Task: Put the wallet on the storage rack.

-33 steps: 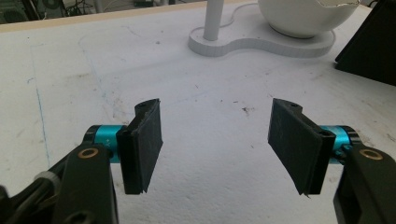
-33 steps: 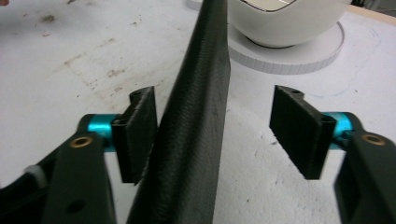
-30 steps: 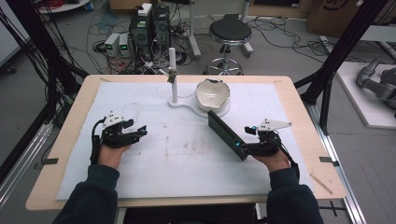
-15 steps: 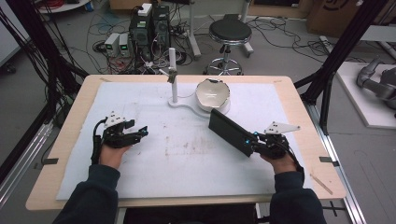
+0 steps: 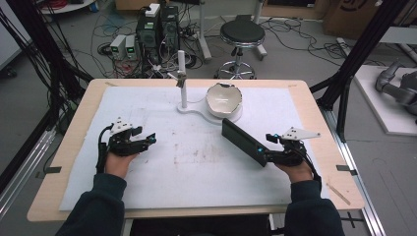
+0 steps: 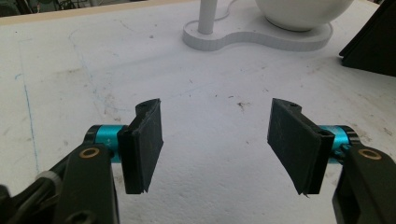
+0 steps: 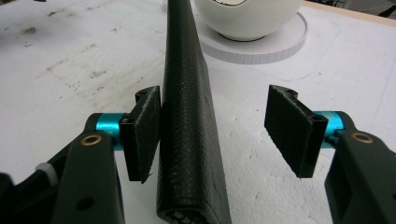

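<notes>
Right gripper view: right gripper fingers released around black case; left gripper released; white bowl.

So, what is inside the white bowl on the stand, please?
The white bowl sits on the round part of the white stand. In the high view its visible inner wall looks bare and cream-coloured. The near rim covers the bottom, so I cannot tell whether something small lies there.

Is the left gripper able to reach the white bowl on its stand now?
Probably yes: between the left gripper and the white bowl lies bare mat; the black case sits off to the side.
</notes>
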`<action>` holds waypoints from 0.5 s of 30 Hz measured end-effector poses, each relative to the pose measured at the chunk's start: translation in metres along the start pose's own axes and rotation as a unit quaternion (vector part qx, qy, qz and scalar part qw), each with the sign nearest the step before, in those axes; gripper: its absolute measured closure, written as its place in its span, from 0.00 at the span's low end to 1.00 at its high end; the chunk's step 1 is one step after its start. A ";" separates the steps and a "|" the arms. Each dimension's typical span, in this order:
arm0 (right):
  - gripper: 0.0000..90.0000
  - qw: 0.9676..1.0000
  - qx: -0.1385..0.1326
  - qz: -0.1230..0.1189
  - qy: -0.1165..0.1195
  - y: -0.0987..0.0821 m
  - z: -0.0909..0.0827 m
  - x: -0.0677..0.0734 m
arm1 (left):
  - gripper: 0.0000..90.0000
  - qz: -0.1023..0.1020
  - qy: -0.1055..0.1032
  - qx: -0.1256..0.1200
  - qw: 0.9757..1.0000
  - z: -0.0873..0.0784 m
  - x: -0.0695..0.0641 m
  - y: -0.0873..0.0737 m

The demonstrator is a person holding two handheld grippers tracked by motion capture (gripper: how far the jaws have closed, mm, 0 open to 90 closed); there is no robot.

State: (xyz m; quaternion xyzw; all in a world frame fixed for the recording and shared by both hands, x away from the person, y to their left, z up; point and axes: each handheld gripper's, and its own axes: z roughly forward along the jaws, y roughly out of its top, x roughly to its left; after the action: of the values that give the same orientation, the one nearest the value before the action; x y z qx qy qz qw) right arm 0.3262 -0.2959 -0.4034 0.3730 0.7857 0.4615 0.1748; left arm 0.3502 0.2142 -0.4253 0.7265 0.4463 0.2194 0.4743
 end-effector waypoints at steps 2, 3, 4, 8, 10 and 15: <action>0.41 1.000 0.000 0.001 -0.002 0.000 0.000 -0.001 | 0.39 0.000 0.000 0.001 1.000 0.000 0.000 0.000; 0.41 1.000 -0.001 0.002 -0.002 0.000 -0.001 -0.001 | 0.39 0.001 0.001 0.001 1.000 0.000 0.000 0.000; 0.40 1.000 -0.003 0.004 -0.002 0.000 -0.001 -0.002 | 0.39 0.001 0.001 0.001 1.000 0.000 0.000 0.000; 0.38 1.000 -0.010 0.007 -0.002 0.000 -0.002 -0.002 | 0.39 0.000 0.000 0.001 1.000 0.000 0.000 0.000; 0.36 1.000 -0.015 0.008 0.000 0.001 -0.003 -0.002 | 0.39 0.001 0.001 0.000 1.000 0.000 0.000 0.000; 0.34 1.000 -0.011 0.003 0.002 0.001 -0.001 0.000 | 0.40 0.001 0.000 0.002 1.000 0.000 -0.001 0.000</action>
State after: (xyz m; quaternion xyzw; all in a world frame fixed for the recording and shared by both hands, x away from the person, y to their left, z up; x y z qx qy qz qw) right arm 0.3260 -0.2969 -0.4020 0.3728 0.7795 0.4716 0.1760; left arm 0.3499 0.2133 -0.4253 0.7277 0.4459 0.2191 0.4728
